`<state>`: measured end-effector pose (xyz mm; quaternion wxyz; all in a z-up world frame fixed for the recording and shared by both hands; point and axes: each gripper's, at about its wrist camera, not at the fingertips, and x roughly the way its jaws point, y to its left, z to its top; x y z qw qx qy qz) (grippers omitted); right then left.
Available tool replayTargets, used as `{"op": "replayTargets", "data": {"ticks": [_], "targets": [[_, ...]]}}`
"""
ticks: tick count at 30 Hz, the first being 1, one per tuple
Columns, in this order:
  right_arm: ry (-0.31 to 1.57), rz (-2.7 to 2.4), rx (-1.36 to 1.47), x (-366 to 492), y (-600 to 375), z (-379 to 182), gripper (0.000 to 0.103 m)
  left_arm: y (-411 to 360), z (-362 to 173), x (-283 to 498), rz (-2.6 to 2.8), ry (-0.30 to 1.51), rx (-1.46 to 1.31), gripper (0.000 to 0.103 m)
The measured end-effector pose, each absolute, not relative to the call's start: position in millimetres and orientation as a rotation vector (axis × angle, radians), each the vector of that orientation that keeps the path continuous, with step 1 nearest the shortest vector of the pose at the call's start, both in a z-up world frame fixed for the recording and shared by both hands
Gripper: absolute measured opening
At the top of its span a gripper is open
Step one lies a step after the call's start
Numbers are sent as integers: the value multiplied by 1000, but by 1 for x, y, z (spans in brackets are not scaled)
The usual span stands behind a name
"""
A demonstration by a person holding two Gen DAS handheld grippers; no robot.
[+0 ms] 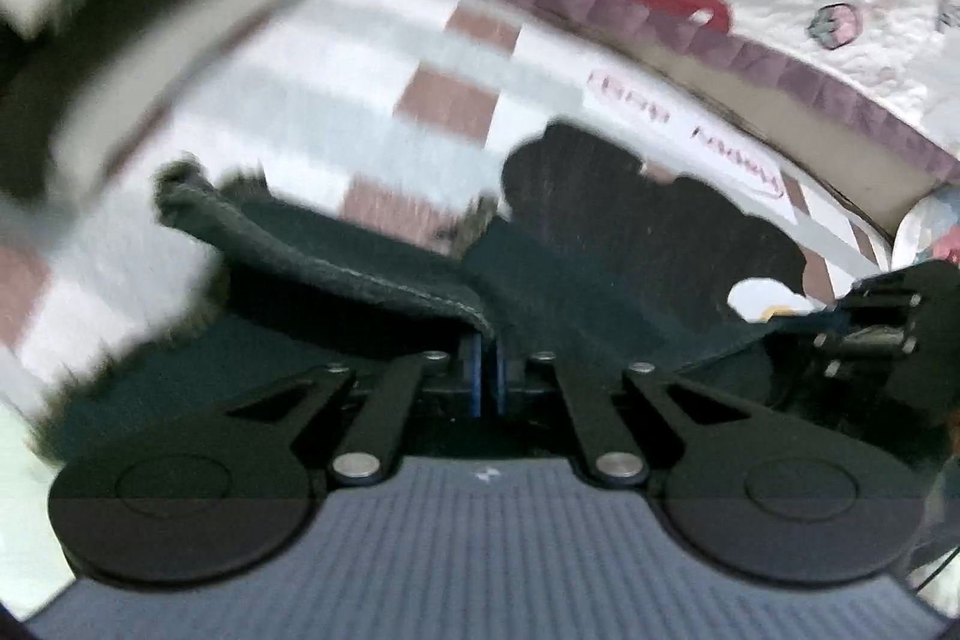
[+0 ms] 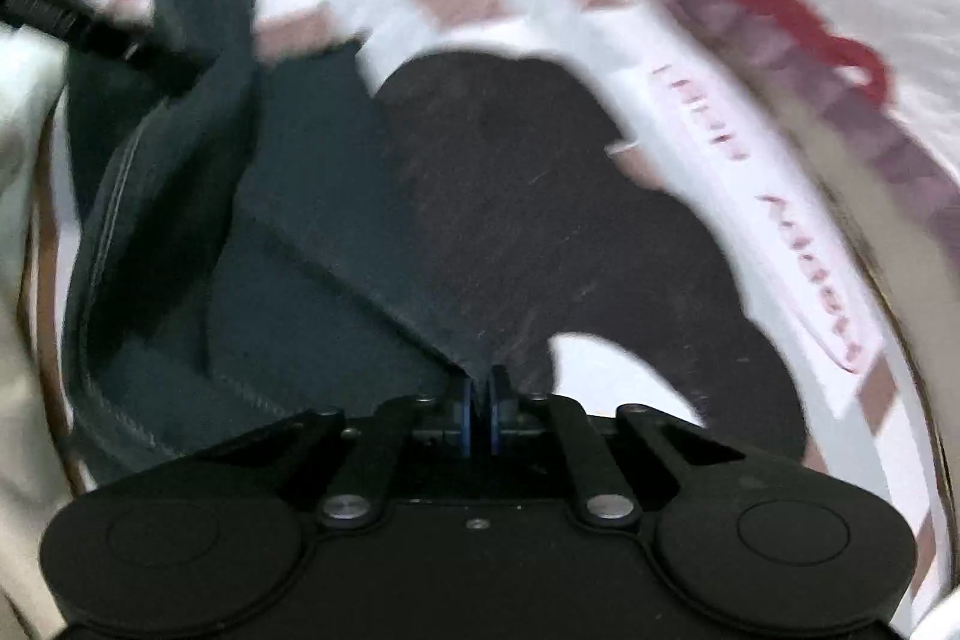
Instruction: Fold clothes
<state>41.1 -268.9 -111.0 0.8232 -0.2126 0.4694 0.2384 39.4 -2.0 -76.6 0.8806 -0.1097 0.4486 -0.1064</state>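
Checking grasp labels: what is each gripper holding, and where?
Left gripper pinches the dark garment at a hemmed edge; right gripper pinches its corner.

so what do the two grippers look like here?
Both alike: matte black linkage arms with silver pivot pins, two round black discs at the base, blue pads at the tips. The left gripper sits on a grey ribbed body with a small white mark; the right gripper on a plain black body with one small screw. No cables visible.

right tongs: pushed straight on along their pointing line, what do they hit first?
Likely the dark garment itself: the right tongs are shut on its edge. Past it lies the checked sheet; depth is blurred.
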Motion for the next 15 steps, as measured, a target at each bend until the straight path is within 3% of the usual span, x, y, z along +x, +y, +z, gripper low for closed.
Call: {"op": "replayTargets", "data": {"ticks": [8,15], "targets": [[729,339,-277,54,-302,-44,5,-7,-33,25,-273,741,-201,3],[625,250,-179,70,-332,-36,4,-67,-20,78,-301,751,65,3]]}}
